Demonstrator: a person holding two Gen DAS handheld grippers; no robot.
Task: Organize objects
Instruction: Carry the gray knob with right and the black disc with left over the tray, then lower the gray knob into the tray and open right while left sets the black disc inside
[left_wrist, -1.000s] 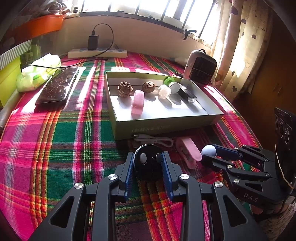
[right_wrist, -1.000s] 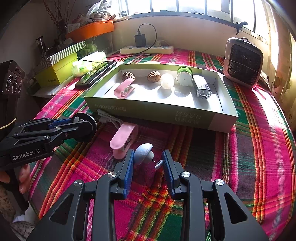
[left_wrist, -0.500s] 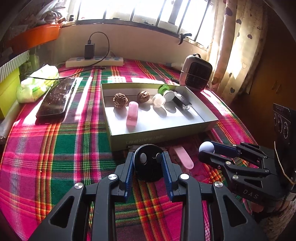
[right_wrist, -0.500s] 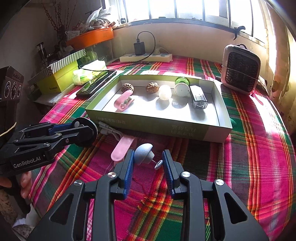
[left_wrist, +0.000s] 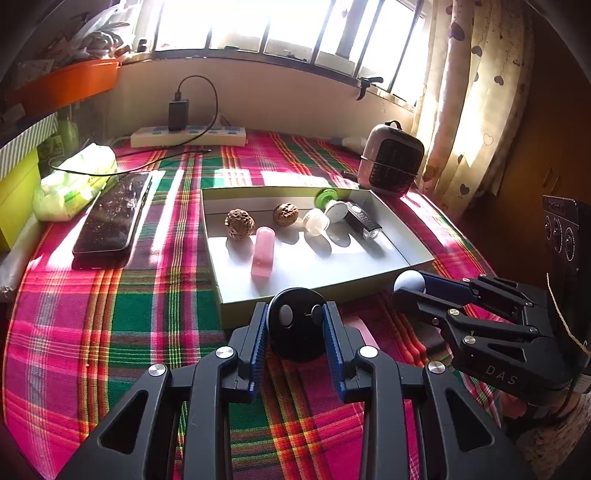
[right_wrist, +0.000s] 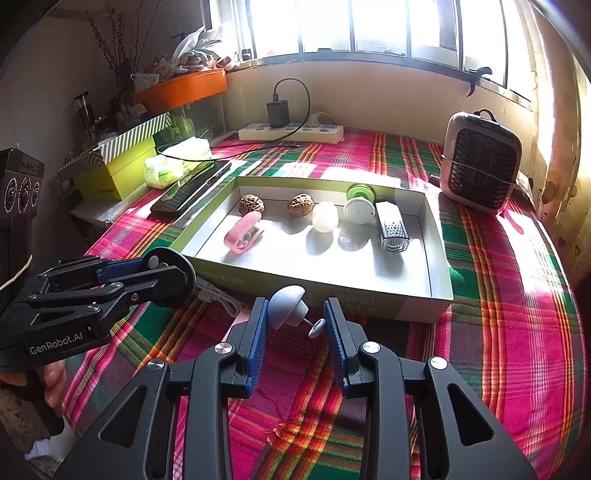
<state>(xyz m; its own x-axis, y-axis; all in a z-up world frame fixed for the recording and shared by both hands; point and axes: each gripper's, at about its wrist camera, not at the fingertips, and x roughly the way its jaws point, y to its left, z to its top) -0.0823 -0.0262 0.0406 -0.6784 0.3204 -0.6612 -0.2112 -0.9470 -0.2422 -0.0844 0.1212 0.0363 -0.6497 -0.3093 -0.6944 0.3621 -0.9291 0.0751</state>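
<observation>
Left claw: the left claw is clamped on a black round disc, blue pads pressing both its sides, and it hangs above the plaid cloth just short of the box's near wall.
Right claw: the right claw grips a grey mushroom-shaped knob with a thin pin and small cap; the domed head is against one pad, the cap end against the other, also in the air near the box's front wall.
Box: a shallow green cardboard box sits mid-counter on the counter's plaid cloth, long side toward the claws.
Inside the box: along the far wall, two walnuts, a translucent ball, a green-and-white round spool and a small metal grater-like piece; a pink clip lies nearer the left wall.
Outside the box: a white cable lies against the near wall, and a pink piece shows just under the claws.
Far edge: a white power strip with a black charger plugged in.
Far right corner: a small heater.
Left side: a dark phone beside a green-white packet.
</observation>
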